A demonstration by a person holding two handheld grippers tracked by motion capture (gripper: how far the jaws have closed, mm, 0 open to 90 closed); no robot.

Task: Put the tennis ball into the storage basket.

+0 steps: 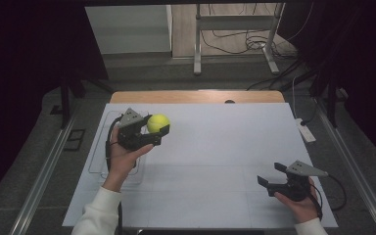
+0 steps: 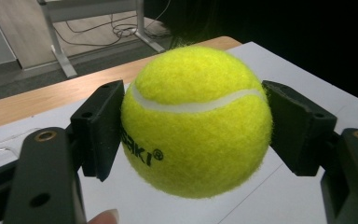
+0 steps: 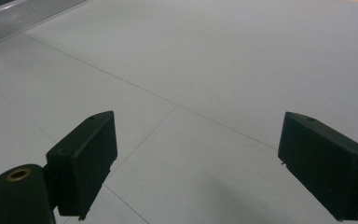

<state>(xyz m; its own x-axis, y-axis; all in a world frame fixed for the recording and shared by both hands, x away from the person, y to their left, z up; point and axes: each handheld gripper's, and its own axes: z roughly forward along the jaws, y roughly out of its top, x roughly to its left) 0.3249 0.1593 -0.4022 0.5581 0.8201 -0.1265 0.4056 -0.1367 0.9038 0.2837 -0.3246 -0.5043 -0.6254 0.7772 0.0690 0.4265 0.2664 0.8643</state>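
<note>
A yellow tennis ball (image 1: 157, 123) is held above the white table sheet (image 1: 215, 147) at the left, with my left gripper (image 1: 155, 128) shut on it. In the left gripper view the ball (image 2: 196, 119) has black lettering and a white seam, and both black pads (image 2: 103, 123) press on its sides. My right gripper (image 1: 273, 176) rests near the front right of the sheet with its jaws wide apart. In the right gripper view the gripper (image 3: 198, 163) has nothing between its pads (image 3: 86, 156), just bare white sheet.
A clear tray (image 1: 103, 147) lies at the sheet's left edge under the left hand. The wooden table edge (image 1: 196, 96) runs along the back. A white power strip (image 1: 306, 130) sits off the right side. A metal stand (image 1: 235, 29) and cables are on the floor behind.
</note>
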